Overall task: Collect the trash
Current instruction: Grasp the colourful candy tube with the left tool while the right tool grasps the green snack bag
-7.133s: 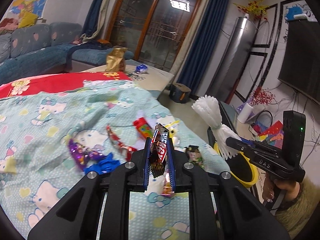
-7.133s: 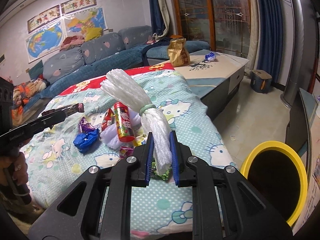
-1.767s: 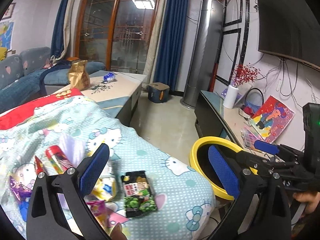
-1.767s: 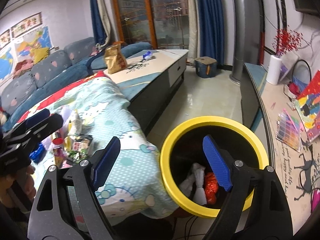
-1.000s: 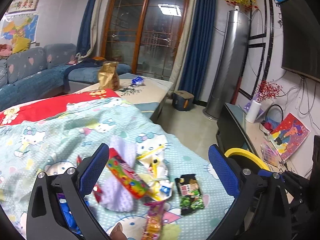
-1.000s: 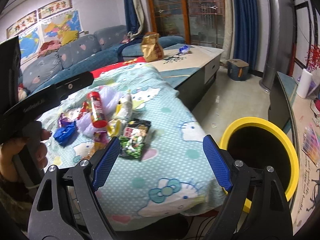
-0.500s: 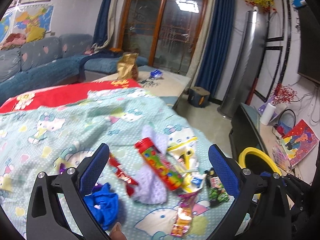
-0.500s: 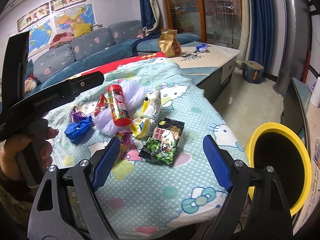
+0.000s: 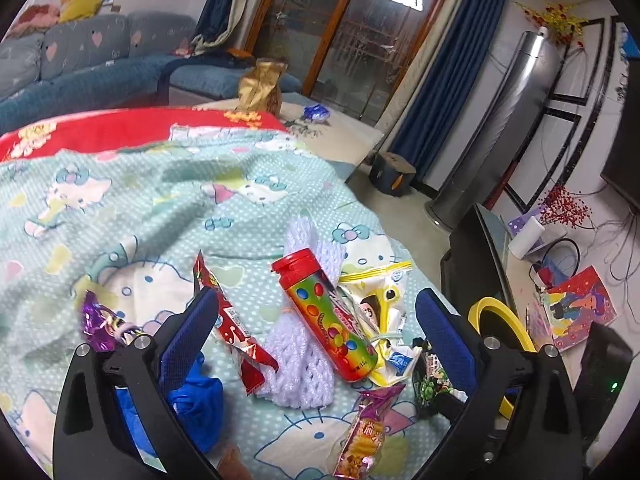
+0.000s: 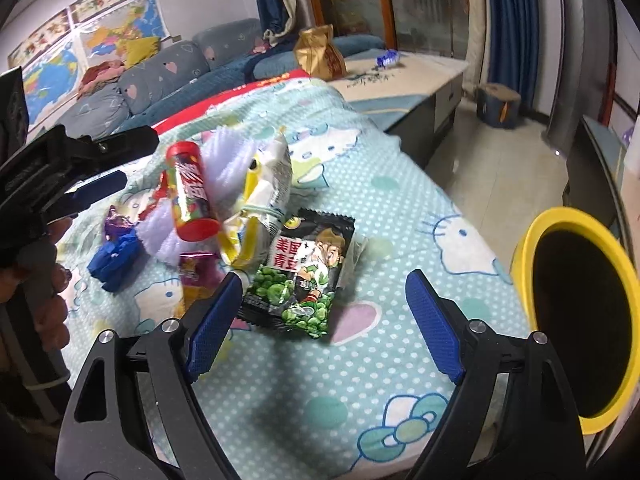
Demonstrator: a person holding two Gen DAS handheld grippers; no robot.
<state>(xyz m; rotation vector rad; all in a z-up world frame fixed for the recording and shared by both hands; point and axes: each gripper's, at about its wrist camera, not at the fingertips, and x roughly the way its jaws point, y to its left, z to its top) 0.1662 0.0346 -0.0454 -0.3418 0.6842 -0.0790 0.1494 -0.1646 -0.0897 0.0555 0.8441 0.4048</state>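
On the cartoon-print blanket (image 10: 400,200), both tools hang empty and spread, the right tool (image 10: 324,322) closing toward the green pea packet (image 10: 304,276), the left tool (image 9: 316,334) probably about to take the red candy tube (image 9: 328,316).

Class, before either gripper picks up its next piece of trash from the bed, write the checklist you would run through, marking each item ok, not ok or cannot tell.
1. Left gripper empty, wide open: ok.
2. Right gripper empty, jaws closing slightly, nothing between the pads: ok.
3. Green pea packet lies flat ahead of the right gripper, unobstructed: ok.
4. Candy tube lies on the white foam net, loose: cannot tell.
5. Yellow bin mouth open beside the bed: ok.
6. Room left in the bin: cannot tell.
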